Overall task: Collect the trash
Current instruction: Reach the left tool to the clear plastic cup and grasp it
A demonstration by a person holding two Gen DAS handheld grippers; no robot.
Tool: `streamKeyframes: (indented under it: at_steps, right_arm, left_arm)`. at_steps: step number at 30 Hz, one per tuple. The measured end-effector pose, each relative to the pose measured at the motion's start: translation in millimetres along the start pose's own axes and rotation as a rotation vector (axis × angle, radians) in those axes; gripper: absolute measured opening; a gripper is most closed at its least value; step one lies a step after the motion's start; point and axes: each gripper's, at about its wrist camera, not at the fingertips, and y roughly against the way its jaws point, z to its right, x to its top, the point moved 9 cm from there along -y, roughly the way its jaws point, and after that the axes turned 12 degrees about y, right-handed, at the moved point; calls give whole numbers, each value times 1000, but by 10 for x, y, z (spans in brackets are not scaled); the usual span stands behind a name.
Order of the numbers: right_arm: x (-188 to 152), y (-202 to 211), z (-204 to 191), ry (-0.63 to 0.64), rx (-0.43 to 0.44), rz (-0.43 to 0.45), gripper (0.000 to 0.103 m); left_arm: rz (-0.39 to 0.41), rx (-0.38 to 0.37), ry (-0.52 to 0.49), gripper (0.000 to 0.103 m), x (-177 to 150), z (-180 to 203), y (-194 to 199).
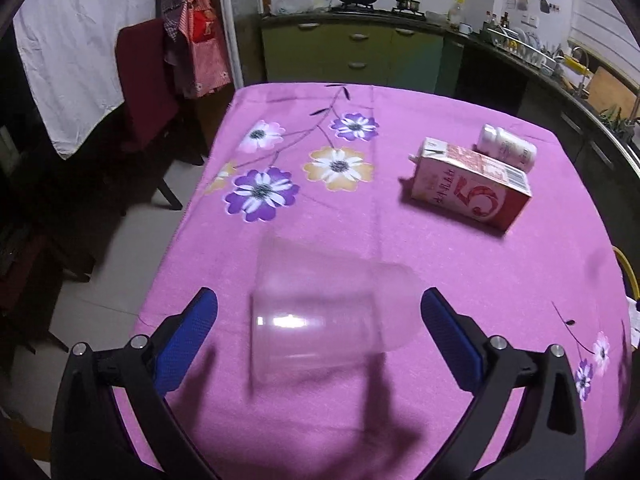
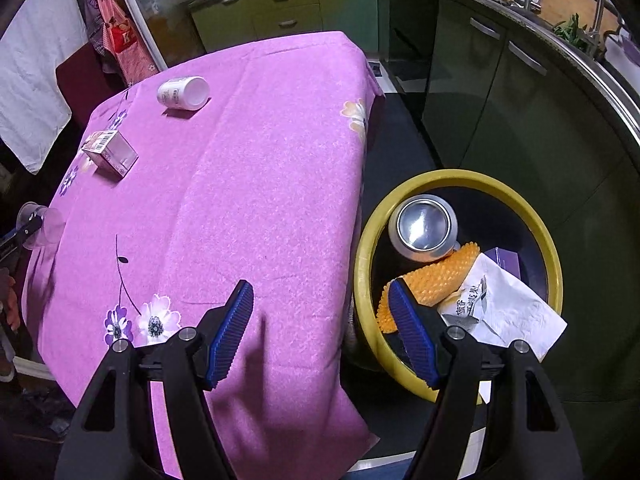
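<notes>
Trash pickup partly done

The yellow bin (image 2: 554,264) already holds trash; a clear plastic cup (image 1: 320,312), milk carton (image 1: 472,184) and white bottle (image 1: 508,146) lie on the tabletop (image 1: 360,240). Left tongs (image 1: 318,312) gape around the cup, right tongs (image 2: 324,320) hang released.

Dim indoor light with a purple cast, gripper shadows falling toward the camera across the tablecloth (image 1: 400,240), motion blur and glare on the clear cup (image 1: 320,320), strong fisheye bending and dark vignetted corners.
</notes>
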Motion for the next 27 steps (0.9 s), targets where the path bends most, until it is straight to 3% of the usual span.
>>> streamKeyframes:
  at_steps: [12,15,27]
  right_arm:
    - [21,-38,-61,13,11,-9,70]
    - [14,-43,-62,14,10,-13,70]
    - [33,-36,-117,26,16,-13,70]
  left_arm:
    - [-11,-20,-51,96,-95,82,-137]
    - [-22,-22,-38,75,-87,55,-165]
    - [-12,-60,-90,74,-82,160,-89]
